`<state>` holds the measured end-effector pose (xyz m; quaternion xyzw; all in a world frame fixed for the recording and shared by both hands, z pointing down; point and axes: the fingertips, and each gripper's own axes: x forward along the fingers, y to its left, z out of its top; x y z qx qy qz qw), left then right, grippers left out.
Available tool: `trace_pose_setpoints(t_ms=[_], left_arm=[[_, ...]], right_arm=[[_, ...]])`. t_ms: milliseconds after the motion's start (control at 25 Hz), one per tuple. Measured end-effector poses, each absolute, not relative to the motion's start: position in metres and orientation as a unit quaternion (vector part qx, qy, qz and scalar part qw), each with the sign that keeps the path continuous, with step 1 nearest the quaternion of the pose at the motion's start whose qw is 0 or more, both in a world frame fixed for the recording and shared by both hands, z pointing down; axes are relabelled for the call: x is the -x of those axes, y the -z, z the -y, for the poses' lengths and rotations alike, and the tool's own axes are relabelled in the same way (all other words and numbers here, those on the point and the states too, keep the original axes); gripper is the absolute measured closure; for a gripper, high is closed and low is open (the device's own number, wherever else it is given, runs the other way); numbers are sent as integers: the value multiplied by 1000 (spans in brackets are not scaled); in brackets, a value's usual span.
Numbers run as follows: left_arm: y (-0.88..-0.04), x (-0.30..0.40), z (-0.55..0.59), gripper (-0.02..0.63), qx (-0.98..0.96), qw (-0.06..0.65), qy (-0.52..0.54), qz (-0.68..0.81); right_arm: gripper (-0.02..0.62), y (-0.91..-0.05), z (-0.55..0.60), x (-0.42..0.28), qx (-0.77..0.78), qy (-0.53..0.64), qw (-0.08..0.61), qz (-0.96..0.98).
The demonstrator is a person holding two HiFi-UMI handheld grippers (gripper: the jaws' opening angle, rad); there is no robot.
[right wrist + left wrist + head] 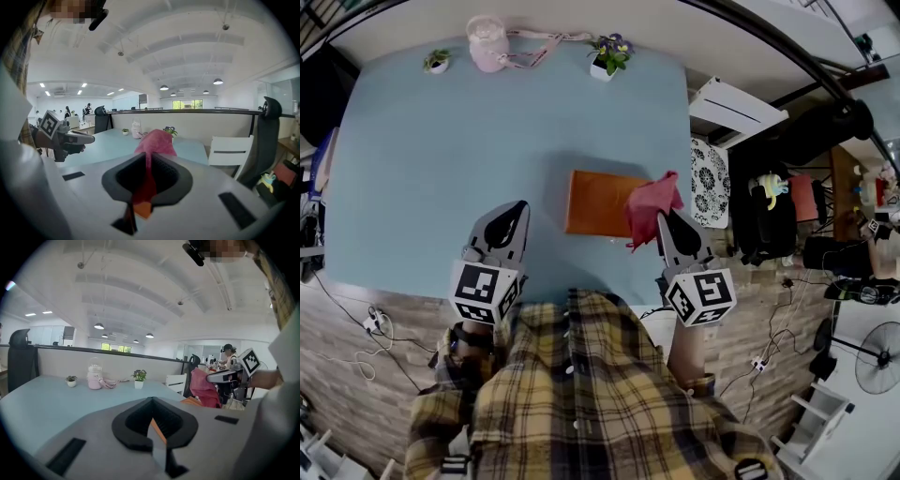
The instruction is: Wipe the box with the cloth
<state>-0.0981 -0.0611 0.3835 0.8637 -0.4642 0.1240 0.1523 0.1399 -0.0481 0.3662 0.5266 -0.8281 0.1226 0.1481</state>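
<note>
The right gripper [149, 161] has its jaws closed on the cloth [155, 139]. The red fabric is pinched between the pads and bunches up past the tips. In the head view this gripper [664, 221] holds the cloth [652, 205] over the right end of the box [595, 202], a flat orange slab lying on the table [441, 169]. The cloth overlaps the box's right edge there, but I cannot tell whether it rests on the box or hangs just above it.

The left gripper [152, 405] has its jaws pressed together with nothing between them. In the head view it [517, 210] sits over bare table, left of the box and apart from it.

The box's right end is hidden under the cloth. From the left gripper view only a sliver of the box [191, 401] shows below the cloth [204, 386]. The orange patch low between the right gripper's jaws may be the box, but it is too blurred to be sure.
</note>
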Motion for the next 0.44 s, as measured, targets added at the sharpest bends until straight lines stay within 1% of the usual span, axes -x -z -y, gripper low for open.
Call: trace_pose_setpoints(t_ms=[440], left_arm=[[-396, 86, 69, 615, -875, 153, -133, 439]], right_arm=[[552, -375, 42, -155, -544, -132, 165, 812]])
